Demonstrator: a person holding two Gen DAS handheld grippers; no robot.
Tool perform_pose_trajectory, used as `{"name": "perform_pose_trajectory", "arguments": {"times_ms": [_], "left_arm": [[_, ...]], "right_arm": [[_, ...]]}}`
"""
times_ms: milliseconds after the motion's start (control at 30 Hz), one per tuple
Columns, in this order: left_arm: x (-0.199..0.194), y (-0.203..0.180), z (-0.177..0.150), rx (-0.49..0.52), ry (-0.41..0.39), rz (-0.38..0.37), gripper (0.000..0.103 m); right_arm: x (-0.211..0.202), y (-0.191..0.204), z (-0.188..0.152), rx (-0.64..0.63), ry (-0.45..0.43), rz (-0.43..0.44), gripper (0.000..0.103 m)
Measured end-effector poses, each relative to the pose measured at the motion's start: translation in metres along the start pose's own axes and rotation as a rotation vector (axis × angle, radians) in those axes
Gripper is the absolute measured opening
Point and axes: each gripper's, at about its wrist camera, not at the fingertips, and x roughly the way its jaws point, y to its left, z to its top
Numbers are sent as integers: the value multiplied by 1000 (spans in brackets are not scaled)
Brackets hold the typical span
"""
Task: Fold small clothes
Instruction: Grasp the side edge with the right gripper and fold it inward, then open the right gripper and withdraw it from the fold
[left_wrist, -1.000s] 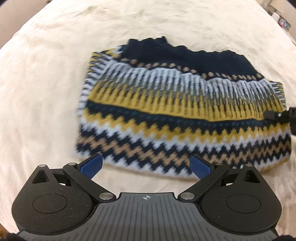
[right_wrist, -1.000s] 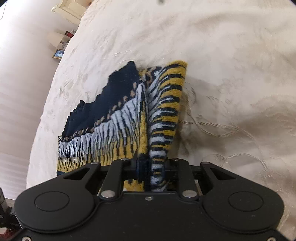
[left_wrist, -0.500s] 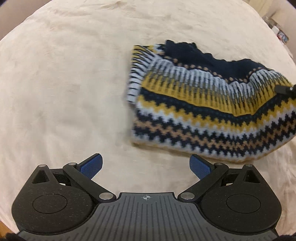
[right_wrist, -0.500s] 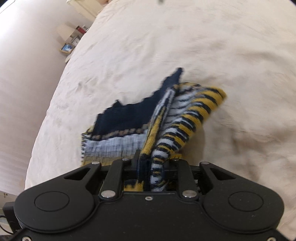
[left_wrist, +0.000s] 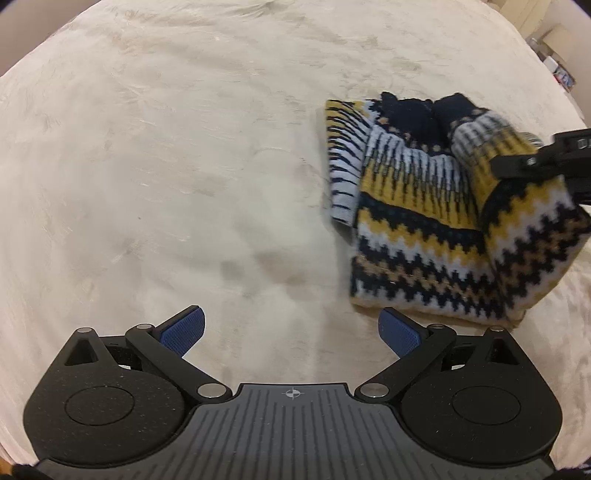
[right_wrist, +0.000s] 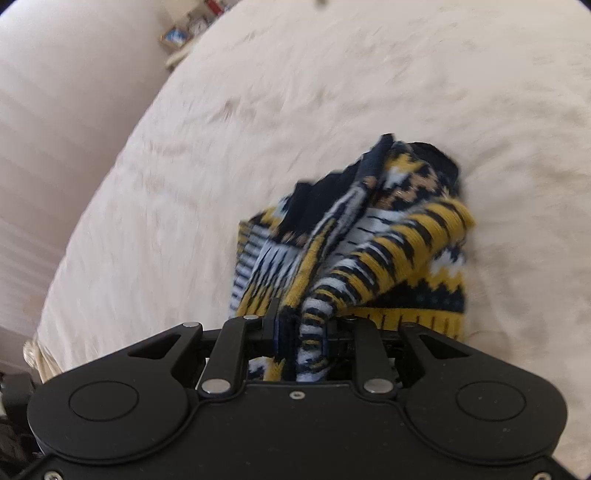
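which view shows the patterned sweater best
The left wrist view: the sweater shows nearly whole on the cream blanket, one edge lifted by the right gripper. The right wrist view shows only blurred, bunched folds.

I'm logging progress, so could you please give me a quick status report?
Right tool shut on sweater, one side lifted. Left tool open, over bare blanket. Nothing in the way.

Your left gripper (left_wrist: 291, 328) is matte black with blue ribbed pads (left_wrist: 183, 328), silver pivot screws and a grooved grey plate bearing a small crosshair mark. Your right gripper (right_wrist: 299, 332) is all black, with silver screws.
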Motion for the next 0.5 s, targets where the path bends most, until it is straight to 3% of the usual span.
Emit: {"name": "perform_pose_trajectory", "arguments": {"times_ms": [367,500], "left_arm": [[12,25,11,4,31,-7,102],[15,29,13,5,44,-12,102]], "right_arm": [[54,46,-2,-85,73,-97,30],[66,60,-5,-162,102,-113,39]]}}
